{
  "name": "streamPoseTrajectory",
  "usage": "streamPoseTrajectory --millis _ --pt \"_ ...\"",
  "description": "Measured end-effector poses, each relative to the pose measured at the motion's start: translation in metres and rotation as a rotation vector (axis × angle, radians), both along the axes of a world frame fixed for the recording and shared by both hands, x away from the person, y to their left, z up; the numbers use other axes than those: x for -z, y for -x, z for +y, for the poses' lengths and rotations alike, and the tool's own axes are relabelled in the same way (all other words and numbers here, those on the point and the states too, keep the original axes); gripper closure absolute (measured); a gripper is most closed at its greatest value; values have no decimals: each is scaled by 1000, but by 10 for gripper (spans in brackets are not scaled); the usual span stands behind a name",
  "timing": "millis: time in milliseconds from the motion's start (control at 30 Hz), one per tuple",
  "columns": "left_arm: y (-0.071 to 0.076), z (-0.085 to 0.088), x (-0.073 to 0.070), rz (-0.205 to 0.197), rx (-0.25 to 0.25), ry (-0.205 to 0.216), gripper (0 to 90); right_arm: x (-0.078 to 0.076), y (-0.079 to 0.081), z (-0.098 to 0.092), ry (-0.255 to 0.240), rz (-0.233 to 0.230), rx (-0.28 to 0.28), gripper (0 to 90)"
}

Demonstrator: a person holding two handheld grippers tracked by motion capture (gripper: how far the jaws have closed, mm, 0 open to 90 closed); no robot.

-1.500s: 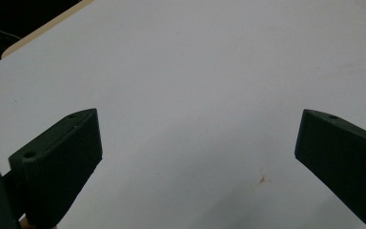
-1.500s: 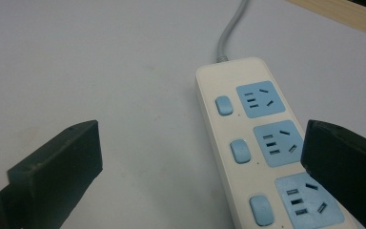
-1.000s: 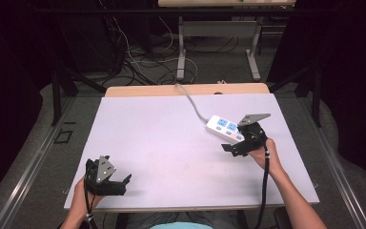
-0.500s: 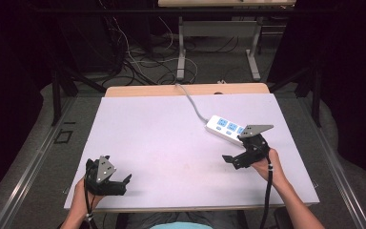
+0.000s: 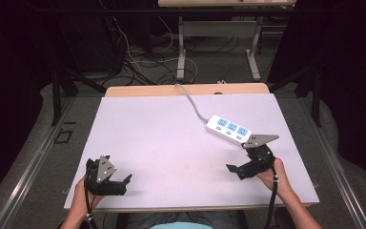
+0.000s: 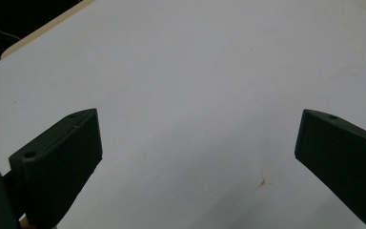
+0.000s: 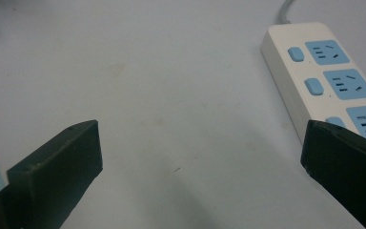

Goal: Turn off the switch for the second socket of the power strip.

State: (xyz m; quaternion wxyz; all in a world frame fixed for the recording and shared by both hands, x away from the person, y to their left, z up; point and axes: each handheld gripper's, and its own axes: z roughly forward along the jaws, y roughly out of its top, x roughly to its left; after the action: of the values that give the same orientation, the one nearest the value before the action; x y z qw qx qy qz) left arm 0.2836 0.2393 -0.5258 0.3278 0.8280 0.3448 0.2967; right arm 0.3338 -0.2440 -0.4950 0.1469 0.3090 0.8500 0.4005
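A white power strip [image 5: 228, 129] with three blue sockets lies on the right half of the white table [image 5: 171, 143], its grey cable [image 5: 190, 101] running to the far edge. My right gripper [image 5: 240, 168] stands open near the table's front right, just in front of the strip, with nothing between its jaws. Its own view has the power strip [image 7: 324, 76] at the upper right, beside the right jaw. My left gripper [image 5: 119, 183] rests open at the front left corner, and its view looks across bare table [image 6: 195, 86].
A tan board edge [image 5: 186, 89] borders the far side of the table. Behind it stand metal desk legs [image 5: 181, 47] and tangled cables [image 5: 133, 57] on the floor. A small brown stain [image 6: 262, 182] marks the table near the left gripper.
My right gripper has drawn back from the power strip toward the front edge of the table. The left gripper has stayed in place.
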Motion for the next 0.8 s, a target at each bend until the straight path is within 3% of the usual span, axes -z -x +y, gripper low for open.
streamPoseTrajectory --millis 800 --pt "-1 -1 0 1 5 -2 18 12 30 -10 27 17 16 0"
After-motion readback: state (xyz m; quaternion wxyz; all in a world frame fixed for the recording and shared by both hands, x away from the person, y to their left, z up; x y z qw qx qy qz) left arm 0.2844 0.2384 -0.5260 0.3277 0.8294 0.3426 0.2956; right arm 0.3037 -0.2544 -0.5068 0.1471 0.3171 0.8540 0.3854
